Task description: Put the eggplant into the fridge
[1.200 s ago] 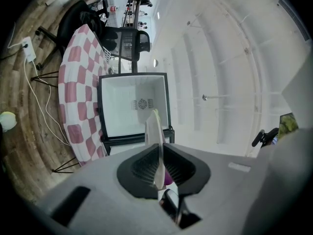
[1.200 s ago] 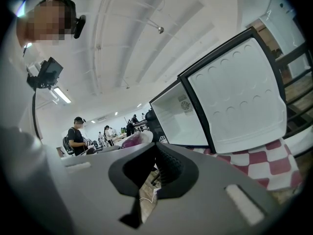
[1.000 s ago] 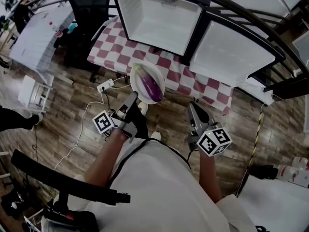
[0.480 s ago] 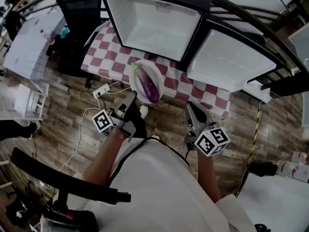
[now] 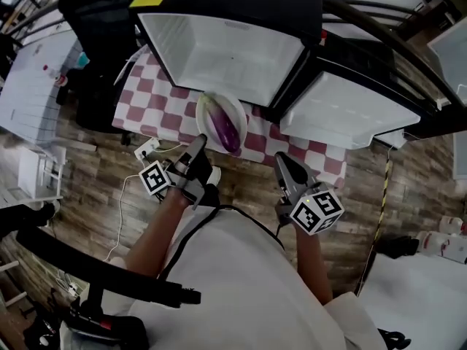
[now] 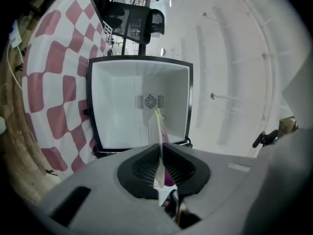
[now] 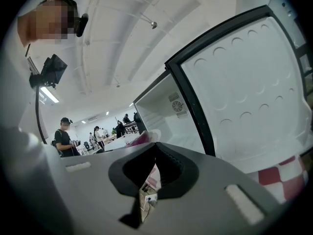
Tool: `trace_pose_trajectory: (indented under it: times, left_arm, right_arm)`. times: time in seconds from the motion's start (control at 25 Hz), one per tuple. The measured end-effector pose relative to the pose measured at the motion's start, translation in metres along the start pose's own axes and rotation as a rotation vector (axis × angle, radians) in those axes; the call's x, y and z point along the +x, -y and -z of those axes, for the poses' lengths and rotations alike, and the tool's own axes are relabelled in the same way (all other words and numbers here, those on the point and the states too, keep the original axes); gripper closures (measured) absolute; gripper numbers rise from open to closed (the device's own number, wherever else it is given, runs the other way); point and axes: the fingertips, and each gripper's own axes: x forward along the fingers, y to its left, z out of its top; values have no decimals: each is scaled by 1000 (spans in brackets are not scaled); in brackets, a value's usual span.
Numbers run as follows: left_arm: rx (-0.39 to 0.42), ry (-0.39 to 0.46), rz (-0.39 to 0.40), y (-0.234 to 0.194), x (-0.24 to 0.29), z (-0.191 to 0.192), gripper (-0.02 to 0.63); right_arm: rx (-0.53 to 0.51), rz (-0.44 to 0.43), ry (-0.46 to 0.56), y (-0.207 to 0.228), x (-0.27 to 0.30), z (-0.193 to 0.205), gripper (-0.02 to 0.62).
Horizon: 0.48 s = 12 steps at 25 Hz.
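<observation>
A purple eggplant [image 5: 225, 129] lies on a white plate [image 5: 235, 110]. My left gripper [image 5: 198, 146] is shut on the plate's near rim and holds it out before the open fridge [image 5: 226, 53], which stands on a red-checked tablecloth [image 5: 157, 97]. In the left gripper view the plate [image 6: 159, 141] shows edge-on between the jaws, with a bit of eggplant [image 6: 169, 177] beside it and the white fridge cavity [image 6: 122, 111] straight ahead. My right gripper [image 5: 281, 160] is shut and empty, to the right of the plate, below the open fridge door [image 5: 343, 111].
A power strip [image 5: 148, 149] with cables lies on the wooden floor under the table edge. A black chair [image 5: 102, 20] and a white table [image 5: 29, 79] stand at the left. People [image 7: 63, 136] stand far off in the right gripper view.
Both grippers and the plate with the eggplant have moved forward toward the fridge, which now looms larger and closer. The grip on the plate is unchanged.
</observation>
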Motion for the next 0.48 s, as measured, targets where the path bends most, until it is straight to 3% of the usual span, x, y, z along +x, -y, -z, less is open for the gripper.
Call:
trace_pose_trajectory:
  times: [0.48]
  left_arm:
    - [-42,-112,-54,-56,63,-55,581]
  right_arm:
    - [26,59,-26,27,86,-1,589]
